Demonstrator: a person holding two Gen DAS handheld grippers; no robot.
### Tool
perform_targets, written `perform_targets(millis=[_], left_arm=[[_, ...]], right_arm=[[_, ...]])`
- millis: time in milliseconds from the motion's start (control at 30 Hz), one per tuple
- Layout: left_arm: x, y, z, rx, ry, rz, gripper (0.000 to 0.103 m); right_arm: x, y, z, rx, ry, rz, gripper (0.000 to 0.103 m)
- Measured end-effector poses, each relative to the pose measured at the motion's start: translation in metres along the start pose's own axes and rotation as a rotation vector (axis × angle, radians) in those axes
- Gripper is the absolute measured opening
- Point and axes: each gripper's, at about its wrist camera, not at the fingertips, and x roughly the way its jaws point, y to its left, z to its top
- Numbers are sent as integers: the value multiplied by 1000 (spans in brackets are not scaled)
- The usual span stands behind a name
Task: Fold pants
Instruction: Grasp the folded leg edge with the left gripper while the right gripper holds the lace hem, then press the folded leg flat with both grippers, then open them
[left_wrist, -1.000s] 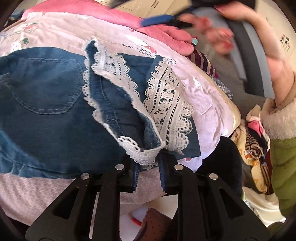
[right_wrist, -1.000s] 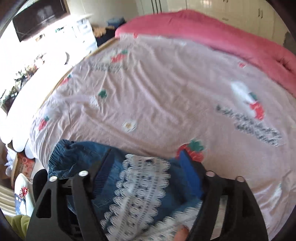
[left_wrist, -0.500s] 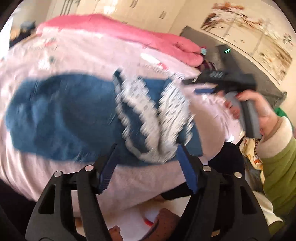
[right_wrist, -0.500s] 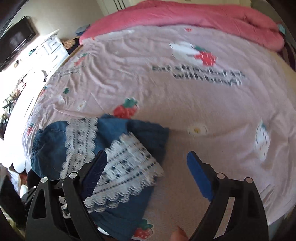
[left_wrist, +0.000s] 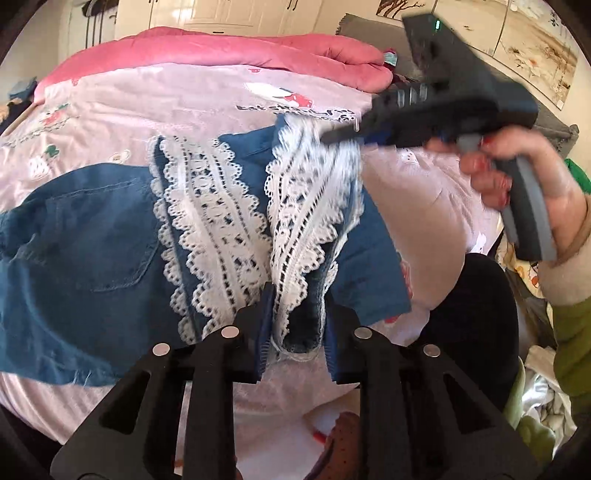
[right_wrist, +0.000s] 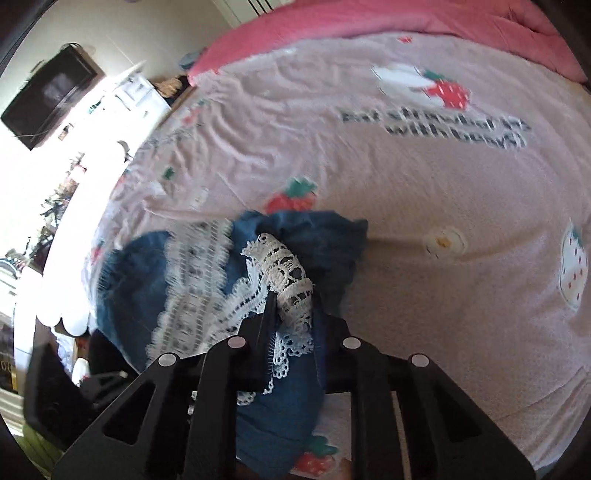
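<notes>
Blue denim pants (left_wrist: 85, 236) with white lace cuffs (left_wrist: 207, 206) lie on a pink bedspread (left_wrist: 177, 96). My left gripper (left_wrist: 295, 317) is shut on the near hem of one lace cuff at the bed's near edge. My right gripper (right_wrist: 293, 314) is shut on the far lace cuff (right_wrist: 288, 277), bunched between its fingers. In the left wrist view the right gripper (left_wrist: 340, 136) reaches in from the right over the far end of the same cuff. The pants (right_wrist: 147, 280) spread to the left in the right wrist view.
A rolled pink quilt (left_wrist: 229, 51) lies along the far side of the bed. The bedspread (right_wrist: 443, 221) has strawberry prints and text. A dark chair (left_wrist: 476, 314) and piled clothes (left_wrist: 535, 406) stand at the right of the bed. A TV (right_wrist: 48, 96) hangs on the left wall.
Both grippers were open half a second ago; each has now closed on a lace cuff. The right gripper came down onto the far cuff.
</notes>
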Motion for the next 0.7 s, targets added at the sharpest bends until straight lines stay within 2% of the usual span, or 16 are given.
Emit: perform_targets(millis=[133, 233, 367, 433, 467, 500, 567, 667, 700], left_arm=[[-5, 9, -6, -52, 7, -36, 16], [-9, 14, -11, -65, 10, -44, 16], [-10, 22, -21, -100, 33, -72, 16], [-7, 23, -24, -103, 45, -83, 16], [-5, 23, -25, -104, 56, -94, 16], [-5, 23, -26, -105, 61, -100, 16], [-7, 24, -27, -108, 63, -110, 16], [-19, 29, -28, -114, 44, -113, 17], [-23, 31, -28, -116, 37, -110, 19]], right_arm=[[14, 33, 28, -43, -14, 40, 16], [49, 61, 47, -76, 33, 20, 16], [94, 84, 57, -124, 102, -51, 16], [112, 89, 56, -145, 136, -92, 20], [119, 90, 56, -141, 152, -82, 28], [122, 90, 55, -136, 165, -63, 41], [115, 92, 56, -144, 151, -42, 47], [90, 93, 59, -178, 84, -43, 60], [85, 94, 60, -191, 73, -53, 61]])
